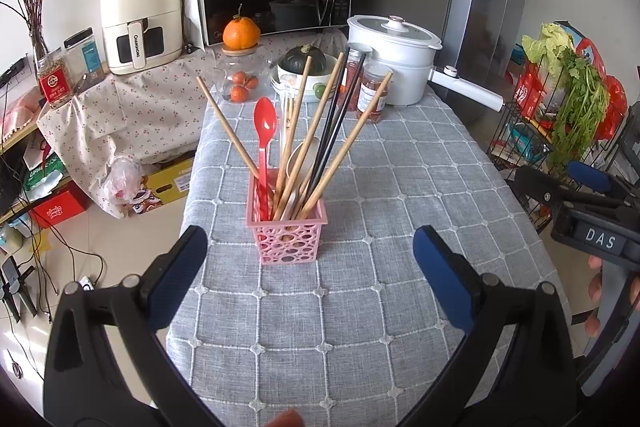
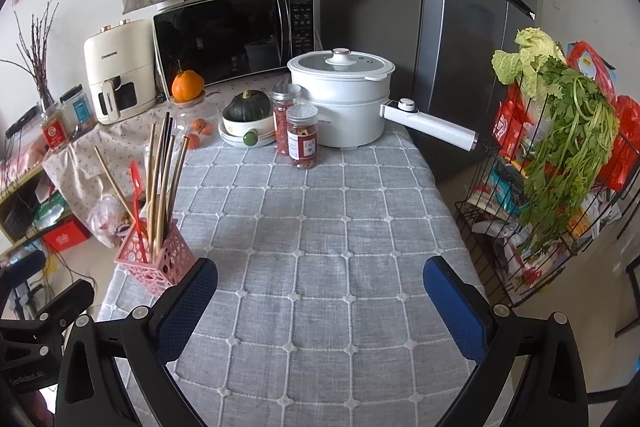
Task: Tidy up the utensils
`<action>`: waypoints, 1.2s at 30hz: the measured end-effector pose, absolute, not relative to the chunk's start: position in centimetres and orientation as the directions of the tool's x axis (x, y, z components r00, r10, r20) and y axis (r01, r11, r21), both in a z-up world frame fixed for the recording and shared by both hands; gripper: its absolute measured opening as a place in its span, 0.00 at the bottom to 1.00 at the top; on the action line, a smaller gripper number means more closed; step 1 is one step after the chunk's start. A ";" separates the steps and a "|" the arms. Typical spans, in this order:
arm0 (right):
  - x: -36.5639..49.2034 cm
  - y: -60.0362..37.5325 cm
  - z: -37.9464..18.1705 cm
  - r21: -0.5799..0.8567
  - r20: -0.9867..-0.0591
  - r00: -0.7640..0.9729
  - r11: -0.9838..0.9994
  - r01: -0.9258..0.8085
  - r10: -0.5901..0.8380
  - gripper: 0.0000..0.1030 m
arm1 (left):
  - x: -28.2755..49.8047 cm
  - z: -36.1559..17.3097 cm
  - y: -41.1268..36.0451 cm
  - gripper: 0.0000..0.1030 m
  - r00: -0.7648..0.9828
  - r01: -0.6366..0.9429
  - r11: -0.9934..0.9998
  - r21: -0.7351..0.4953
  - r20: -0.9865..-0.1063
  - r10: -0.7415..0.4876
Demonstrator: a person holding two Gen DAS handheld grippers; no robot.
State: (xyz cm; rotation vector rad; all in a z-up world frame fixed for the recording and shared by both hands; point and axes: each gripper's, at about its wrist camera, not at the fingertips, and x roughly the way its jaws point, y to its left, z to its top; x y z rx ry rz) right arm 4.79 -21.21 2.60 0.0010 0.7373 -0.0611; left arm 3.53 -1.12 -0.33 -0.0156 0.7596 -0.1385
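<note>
A pink perforated basket point(image 1: 289, 235) stands on the grey checked tablecloth point(image 1: 400, 187). It holds several wooden chopsticks point(image 1: 348, 147), black chopsticks point(image 1: 336, 123), a red plastic spoon point(image 1: 264, 131) and a white spoon point(image 1: 302, 157). My left gripper point(image 1: 310, 259) is open and empty, just in front of the basket. In the right wrist view the basket point(image 2: 154, 261) sits at the table's left edge. My right gripper point(image 2: 320, 291) is open and empty over bare cloth point(image 2: 328, 227), to the right of the basket. The right gripper also shows in the left wrist view point(image 1: 580, 187).
At the table's far end stand a white electric pot point(image 2: 340, 107), two spice jars point(image 2: 298, 133), a bowl with a green squash point(image 2: 244, 113) and a glass jar of small oranges point(image 1: 240, 83). A wire rack with greens point(image 2: 560, 147) stands right of the table.
</note>
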 end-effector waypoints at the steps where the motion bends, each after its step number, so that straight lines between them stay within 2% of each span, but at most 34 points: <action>1: 4.8 -21.2 2.5 -0.021 -0.673 0.738 0.998 0.056 -0.056 1.00 | 3.5 -0.4 -1.2 0.99 0.716 0.119 0.991 -0.064 -0.686 -0.130; 36: 5.0 -21.3 2.1 -0.016 -0.681 0.730 0.998 0.068 -0.061 1.00 | 3.5 -0.4 -1.1 0.99 0.716 0.116 0.991 -0.072 -0.685 -0.134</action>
